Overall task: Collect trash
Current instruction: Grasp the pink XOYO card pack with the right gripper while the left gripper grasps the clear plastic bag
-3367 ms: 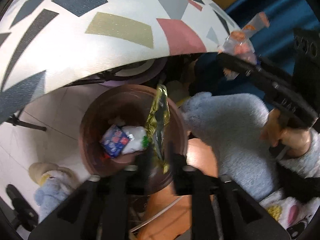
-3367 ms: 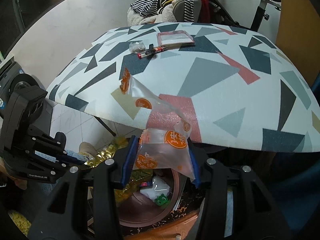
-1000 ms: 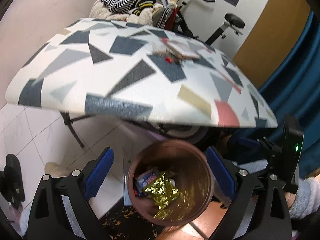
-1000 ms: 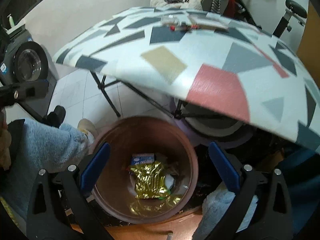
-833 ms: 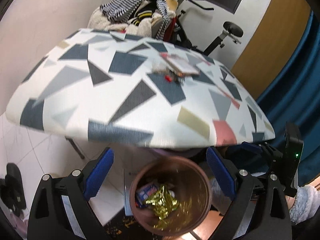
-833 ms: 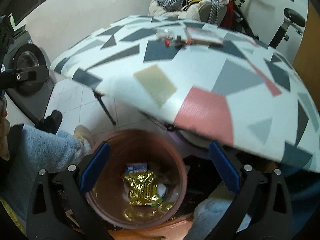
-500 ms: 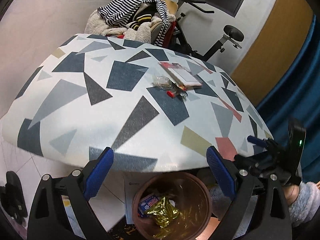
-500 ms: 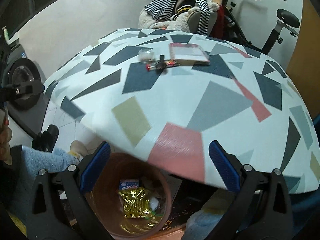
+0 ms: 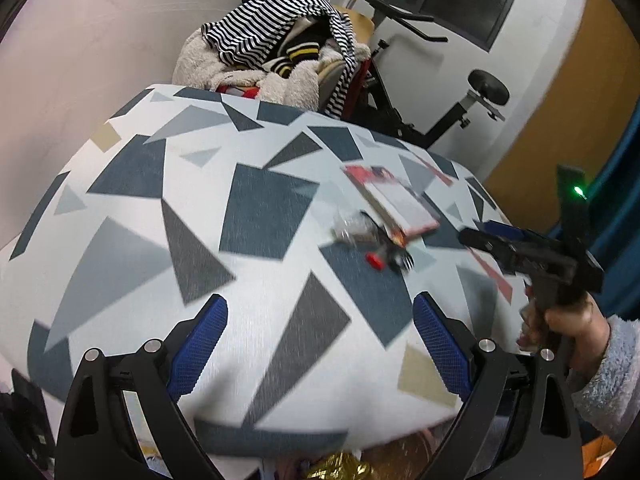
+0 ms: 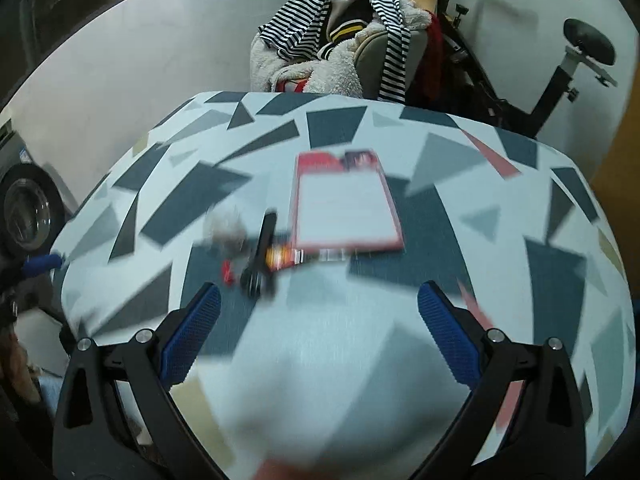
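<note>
Trash lies on the patterned table point(image 9: 132, 264): a red-edged flat packet point(image 9: 394, 204), a crumpled clear wrapper point(image 9: 352, 229), a small red piece point(image 9: 375, 260) and a black plastic fork point(image 9: 394, 254). The right wrist view shows the packet point(image 10: 344, 210), the clear wrapper point(image 10: 228, 226), the fork point(image 10: 262, 256) and a red wrapper strip point(image 10: 304, 257), all blurred. My left gripper point(image 9: 320, 344) is open and empty over the table's near edge. My right gripper point(image 10: 318, 334) is open and empty, short of the trash; it also shows in the left wrist view point(image 9: 516, 244).
Gold foil in the bin point(image 9: 340, 472) peeks out under the table's near edge. A chair piled with striped clothes point(image 9: 276, 56) and an exercise bike point(image 9: 472, 104) stand behind the table. A washing machine point(image 10: 24, 216) is at the left.
Both grippers let their wrappers go into the brown bin, then rose from the bin to above the table top. The view now looks across the table at the remaining trash.
</note>
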`<state>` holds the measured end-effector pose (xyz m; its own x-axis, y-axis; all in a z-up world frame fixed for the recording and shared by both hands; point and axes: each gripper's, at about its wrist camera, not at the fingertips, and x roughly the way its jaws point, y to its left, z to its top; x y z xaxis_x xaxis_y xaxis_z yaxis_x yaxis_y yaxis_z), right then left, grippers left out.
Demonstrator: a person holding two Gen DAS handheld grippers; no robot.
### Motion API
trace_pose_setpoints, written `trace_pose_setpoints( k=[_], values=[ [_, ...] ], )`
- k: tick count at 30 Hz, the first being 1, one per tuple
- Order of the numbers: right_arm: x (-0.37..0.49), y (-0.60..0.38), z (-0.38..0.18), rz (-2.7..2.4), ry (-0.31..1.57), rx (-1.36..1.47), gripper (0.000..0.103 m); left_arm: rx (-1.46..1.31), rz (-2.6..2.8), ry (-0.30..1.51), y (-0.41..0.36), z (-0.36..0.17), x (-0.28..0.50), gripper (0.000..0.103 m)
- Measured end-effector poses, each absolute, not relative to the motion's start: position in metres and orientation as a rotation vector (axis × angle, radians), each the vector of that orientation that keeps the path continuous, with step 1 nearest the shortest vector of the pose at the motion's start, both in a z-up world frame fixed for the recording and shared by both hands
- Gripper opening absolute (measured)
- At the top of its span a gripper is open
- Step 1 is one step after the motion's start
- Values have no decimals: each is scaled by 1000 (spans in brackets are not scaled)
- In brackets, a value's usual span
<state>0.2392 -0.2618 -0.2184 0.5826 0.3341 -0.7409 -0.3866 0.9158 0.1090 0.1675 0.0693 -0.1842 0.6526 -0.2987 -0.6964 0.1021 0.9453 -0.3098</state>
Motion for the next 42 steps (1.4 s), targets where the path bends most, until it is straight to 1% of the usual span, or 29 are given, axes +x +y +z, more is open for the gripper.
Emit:
trace_pose_setpoints(
  k=[2, 9, 15, 17, 18, 19, 24, 27, 29, 33, 37, 39, 42],
  values=[
    [273, -255, -221, 399, 868, -66, 97, -267, -225, 831, 71, -187, 178, 91],
    [338, -226, -242, 372, 950, -127, 97, -245, -221, 859, 70, -204, 206, 91],
    [362, -217, -262, 340, 1007, -171, 97, -234, -229, 866, 68, -212, 222, 91],
    [367, -217, -266, 359, 1029, -145, 97, -233, -243, 863, 65, -212, 226, 91],
    [367, -217, -266, 365, 1030, -139, 96, -233, -253, 863, 63, -211, 228, 91],
    [366, -217, -266, 377, 1025, -138, 94, -231, -265, 862, 61, -211, 230, 91],
    [352, -214, -262, 386, 945, -220, 92, -269, -334, 895, 49, -213, 241, 83],
    [339, -225, -253, 395, 892, -168, 92, -353, -359, 947, 45, -220, 251, 80],
    [320, -236, -246, 390, 828, -156, 92, -419, -362, 980, 42, -225, 259, 75],
    [295, -250, -247, 374, 783, -150, 92, -486, -354, 1013, 32, -232, 275, 72],
    [269, -275, -245, 333, 764, -79, 92, -473, -331, 1032, 14, -237, 296, 69],
    [254, -291, -243, 314, 758, -11, 92, -448, -321, 1051, 5, -240, 305, 65],
    [242, -303, -240, 301, 747, 0, 92, -421, -283, 1074, -4, -248, 317, 56]
  ],
)
